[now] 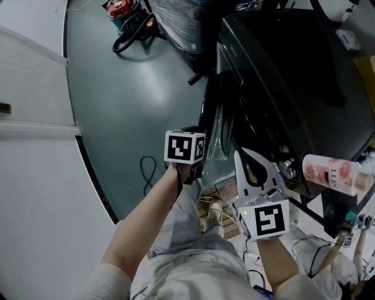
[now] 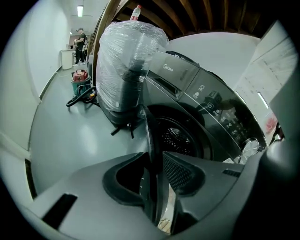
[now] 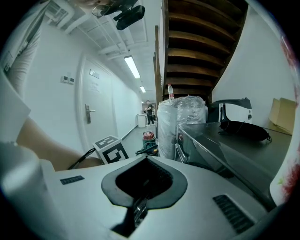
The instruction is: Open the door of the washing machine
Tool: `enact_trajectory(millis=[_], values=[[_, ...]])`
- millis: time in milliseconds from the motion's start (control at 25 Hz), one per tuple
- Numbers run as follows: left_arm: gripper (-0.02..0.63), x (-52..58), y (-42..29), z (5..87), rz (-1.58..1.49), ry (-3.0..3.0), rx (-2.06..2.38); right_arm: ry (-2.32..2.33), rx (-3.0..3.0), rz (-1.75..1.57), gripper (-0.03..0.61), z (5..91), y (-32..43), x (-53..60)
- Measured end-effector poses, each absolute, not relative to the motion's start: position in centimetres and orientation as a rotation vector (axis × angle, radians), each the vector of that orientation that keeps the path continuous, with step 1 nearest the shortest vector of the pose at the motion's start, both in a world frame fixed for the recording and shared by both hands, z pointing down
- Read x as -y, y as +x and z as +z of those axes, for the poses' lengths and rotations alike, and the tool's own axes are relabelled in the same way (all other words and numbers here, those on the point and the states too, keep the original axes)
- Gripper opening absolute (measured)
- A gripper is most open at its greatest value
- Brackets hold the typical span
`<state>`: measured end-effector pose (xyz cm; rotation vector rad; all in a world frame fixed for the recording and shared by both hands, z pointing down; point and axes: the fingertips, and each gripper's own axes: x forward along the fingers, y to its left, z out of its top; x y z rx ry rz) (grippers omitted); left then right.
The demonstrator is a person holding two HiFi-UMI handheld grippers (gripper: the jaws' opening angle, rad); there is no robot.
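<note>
The dark front-loading washing machine (image 1: pixel 293 76) stands at the right in the head view. Its round door (image 1: pixel 214 117) is swung partly out over the grey floor. My left gripper (image 1: pixel 200 128) reaches to the door's free edge. In the left gripper view the door's rim (image 2: pixel 151 136) runs straight between the jaws of the left gripper (image 2: pixel 157 187), and both pads sit against it. Behind it the drum opening (image 2: pixel 180 138) shows. My right gripper (image 1: pixel 241 155) hangs beside the machine's front with its jaws together and nothing in them; in its own view the right gripper (image 3: pixel 140 197) points along the machine's top.
A plastic-wrapped bundle (image 2: pixel 126 61) stands against the machine's far side. A red and green canister with a hose (image 1: pixel 123 9) lies beyond it. A black cable (image 1: pixel 146 170) loops on the floor. A pink bottle (image 1: pixel 331 173) lies on the machine. A white door (image 1: pixel 29 117) is at the left.
</note>
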<state>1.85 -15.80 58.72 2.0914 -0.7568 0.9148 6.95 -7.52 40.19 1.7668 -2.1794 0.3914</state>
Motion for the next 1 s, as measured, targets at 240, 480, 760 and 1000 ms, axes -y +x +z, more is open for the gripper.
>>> enact_trajectory(millis=[240,480,760,1000], values=[[0.14,17.7,-1.0,59.0,0.957,2.137,0.789,1.723,2.209,0.392,0.023,40.7,5.6,8.2],[0.138,19.4,-2.8,59.3,1.044,2.284,0.717,1.686,2.234,0.39,0.023,41.1,4.4,9.5],[0.138,21.3,-4.5,59.4,1.087,2.342,0.59,1.644,2.265,0.379,0.023,41.5,3.1,11.9],[0.138,23.3,-6.1,59.4,1.131,2.403,0.574,1.625,2.278,0.379,0.023,41.9,2.7,14.0]])
